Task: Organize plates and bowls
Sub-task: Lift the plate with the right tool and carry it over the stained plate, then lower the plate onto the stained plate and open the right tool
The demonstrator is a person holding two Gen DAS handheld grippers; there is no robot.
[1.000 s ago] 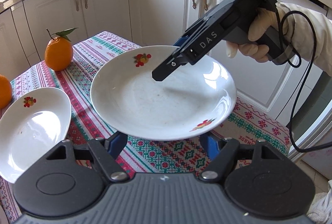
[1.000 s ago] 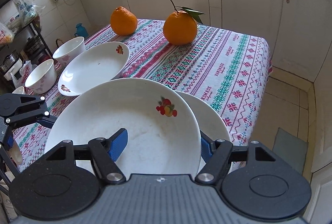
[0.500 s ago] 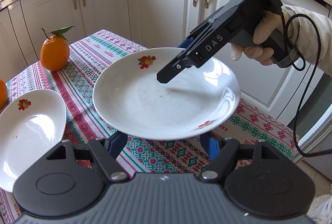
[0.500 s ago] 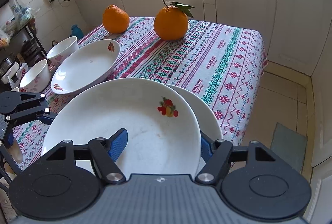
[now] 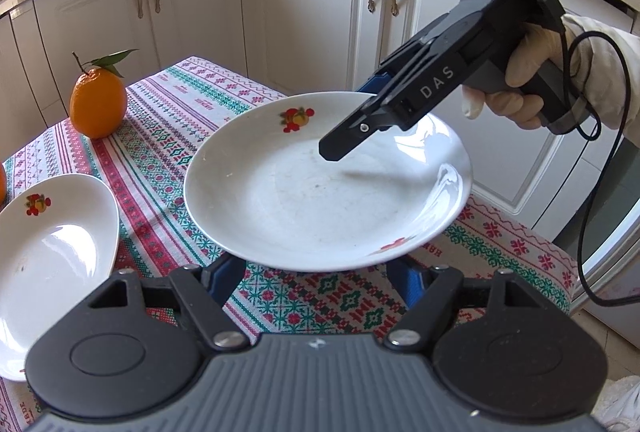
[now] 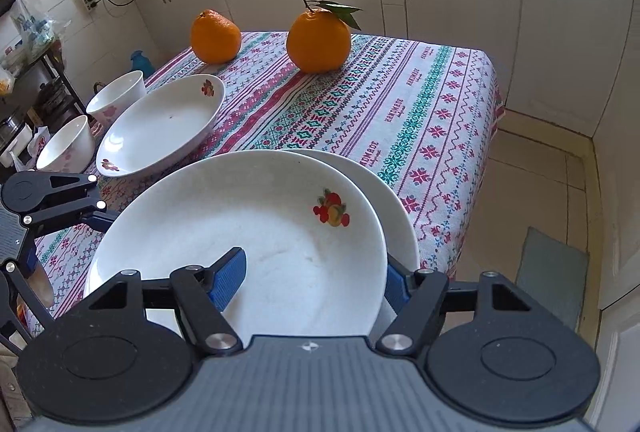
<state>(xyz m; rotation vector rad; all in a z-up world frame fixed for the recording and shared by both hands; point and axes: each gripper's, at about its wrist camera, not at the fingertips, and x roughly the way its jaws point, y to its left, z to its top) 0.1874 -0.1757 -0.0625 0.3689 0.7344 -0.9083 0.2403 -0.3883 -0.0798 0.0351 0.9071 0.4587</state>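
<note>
A white plate [image 5: 320, 199] with fruit prints hangs above the patterned tablecloth [image 5: 160, 135]. My right gripper [image 5: 352, 119] is shut on its far rim, one finger over the inside and the other behind the rim. In the right wrist view the same plate [image 6: 260, 224] fills the space between the right gripper [image 6: 312, 272] fingers. A second white plate [image 6: 396, 216] lies on the table partly under it. My left gripper [image 5: 316, 274] stands open below the plate's near rim, its fingertips hidden by the plate. I cannot tell whether it touches the plate.
An oval white dish [image 6: 160, 123] lies left of the plates, with two white bowls [image 6: 116, 99] [image 6: 66, 147] beyond it. Two oranges [image 6: 318, 39] [image 6: 216, 35] sit at the far end. The table edge [image 6: 476, 167] drops to the tiled floor on the right. White cabinets surround the table.
The held plate and my right gripper have drifted slightly toward the right in the left wrist view. The grip is unchanged, and my left gripper stays open under the near rim.
</note>
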